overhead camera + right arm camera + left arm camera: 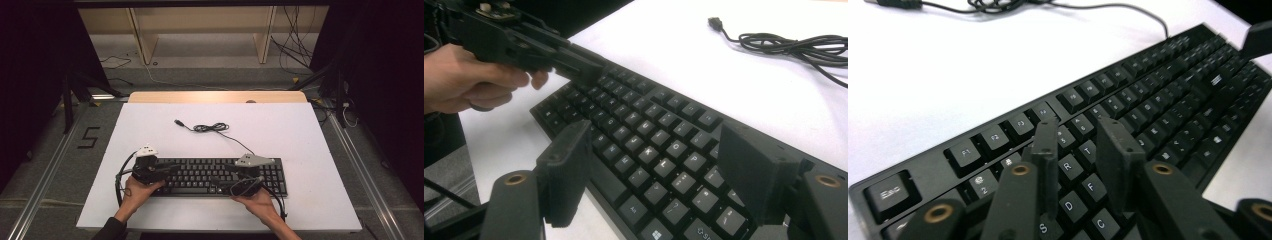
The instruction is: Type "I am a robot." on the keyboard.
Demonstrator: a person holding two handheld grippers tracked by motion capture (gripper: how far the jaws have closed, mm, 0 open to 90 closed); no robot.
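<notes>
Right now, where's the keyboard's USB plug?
In the high view, the USB plug lies on the white table, beyond the keyboard, left of its coiled cable.

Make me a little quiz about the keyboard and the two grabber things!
1. True or false: the keyboard lies on the white table.
2. Which gripper has its jaws spread wider: left gripper or right gripper?
3. What lies loose on the table beyond the keyboard?

Key:
1. True.
2. The right gripper; both hover over the keys, gripping nothing.
3. The keyboard's coiled cable, with its plug unconnected.
</notes>
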